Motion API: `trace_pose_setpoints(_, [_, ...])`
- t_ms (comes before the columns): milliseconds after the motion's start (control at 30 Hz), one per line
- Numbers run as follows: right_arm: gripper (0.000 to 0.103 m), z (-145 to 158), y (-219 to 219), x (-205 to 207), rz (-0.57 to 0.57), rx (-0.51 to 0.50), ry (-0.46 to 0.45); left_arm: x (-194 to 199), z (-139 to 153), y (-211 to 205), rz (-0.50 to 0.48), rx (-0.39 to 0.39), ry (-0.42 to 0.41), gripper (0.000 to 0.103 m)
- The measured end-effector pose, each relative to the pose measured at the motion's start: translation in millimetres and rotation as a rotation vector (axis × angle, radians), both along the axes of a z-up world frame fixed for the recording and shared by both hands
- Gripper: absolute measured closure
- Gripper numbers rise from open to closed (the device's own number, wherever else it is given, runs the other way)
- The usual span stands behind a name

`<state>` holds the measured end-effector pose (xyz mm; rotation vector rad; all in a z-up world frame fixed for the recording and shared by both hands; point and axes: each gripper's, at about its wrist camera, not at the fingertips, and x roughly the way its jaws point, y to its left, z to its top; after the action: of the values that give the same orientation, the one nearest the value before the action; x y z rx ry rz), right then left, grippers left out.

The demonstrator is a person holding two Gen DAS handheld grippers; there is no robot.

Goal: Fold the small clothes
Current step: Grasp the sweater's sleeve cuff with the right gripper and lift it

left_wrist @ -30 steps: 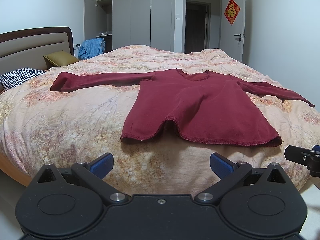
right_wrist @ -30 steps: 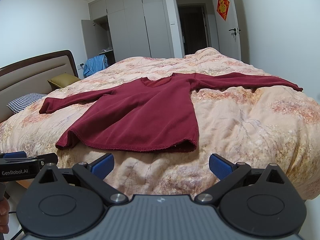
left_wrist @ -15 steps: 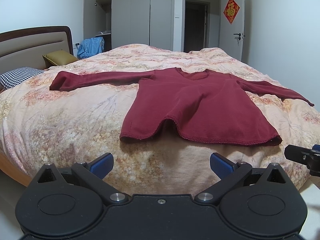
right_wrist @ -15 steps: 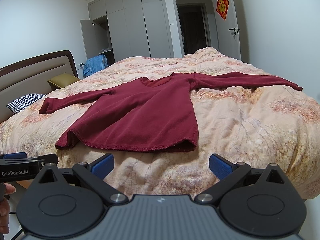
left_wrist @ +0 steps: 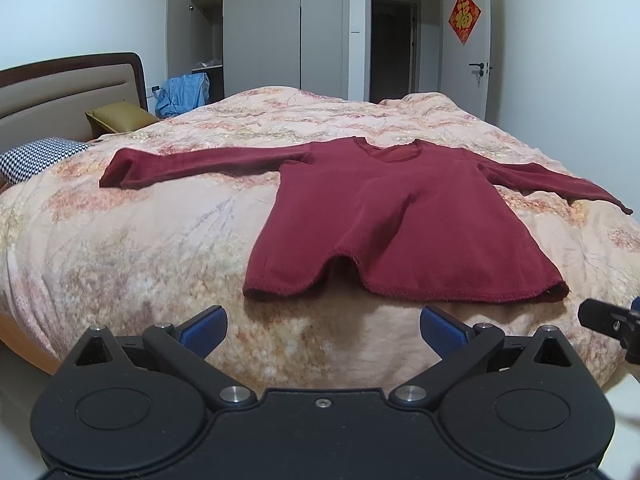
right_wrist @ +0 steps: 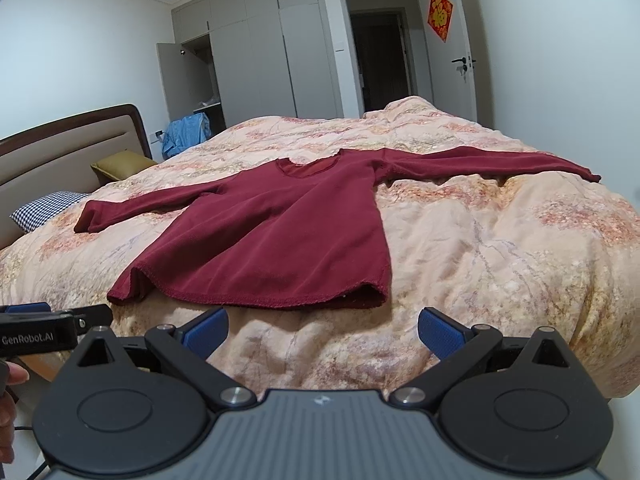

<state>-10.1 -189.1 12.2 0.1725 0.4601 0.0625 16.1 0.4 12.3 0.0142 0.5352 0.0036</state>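
Note:
A dark red long-sleeved shirt (left_wrist: 392,216) lies flat on the bed, front up, both sleeves spread out sideways, hem toward me. It also shows in the right wrist view (right_wrist: 276,240). My left gripper (left_wrist: 322,330) is open and empty, just short of the hem at the bed's near edge. My right gripper (right_wrist: 322,330) is open and empty, also just short of the hem, toward its right corner. Part of the right gripper (left_wrist: 608,318) shows at the right edge of the left view; the left gripper (right_wrist: 52,326) shows at the left of the right view.
The bed has a floral peach quilt (left_wrist: 120,248). A checked pillow (left_wrist: 36,156) and an olive cushion (left_wrist: 120,120) lie by the headboard (left_wrist: 60,92). Blue clothes (left_wrist: 182,94) hang by an open wardrobe. A doorway and a white door stand behind the bed.
Both grippers have drifted only slightly. The shirt has not moved and both grippers stay open.

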Motion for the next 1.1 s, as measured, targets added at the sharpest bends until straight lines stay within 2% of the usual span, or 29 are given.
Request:
trace_pose_setpoints(133, [0.000, -0.9, -5.5, 7.6, -0.010, 0.044, 0.028, 14.5, 9.2, -4.3, 0.001, 0.038, 0.004, 0.001])
trace_pose_setpoints(267, [0.000, 1.0, -15.3, 18.5, -0.020, 0.074, 0.037, 36.7, 17.3, -10.2, -0.019, 0.025, 0.024, 0.001])
trace_pose_setpoints(500, [0.000, 12.3, -58.6, 65.8, -0.077, 0.089, -0.051, 110.1, 40.9, -29.7, -0.070, 0.051, 0.056, 0.001])
trace_pose_setpoints(700, [0.000, 22.6, -134.3, 133.3, -0.161, 0.110, -0.118, 188.1, 56.8, -39.9, -0.079, 0.011, 0.065, 0.001])
trace_pose_setpoints(767, [0.000, 27.5, -163.8, 160.0, -0.193, 0.103, -0.108, 212.0, 59.8, -43.8, -0.089, 0.001, 0.050, 0.001])
trace_pose_setpoints(933, [0.000, 31.2, -242.9, 218.2, -0.363, 0.115, -0.101, 268.3, 50.8, -53.4, -0.088, -0.012, 0.038, 0.001])
trace_pose_setpoints(1100, [0.000, 14.9, -317.2, 256.5, -0.570, 0.192, -0.046, 310.8, 26.2, -58.7, -0.078, -0.043, 0.087, 0.001])
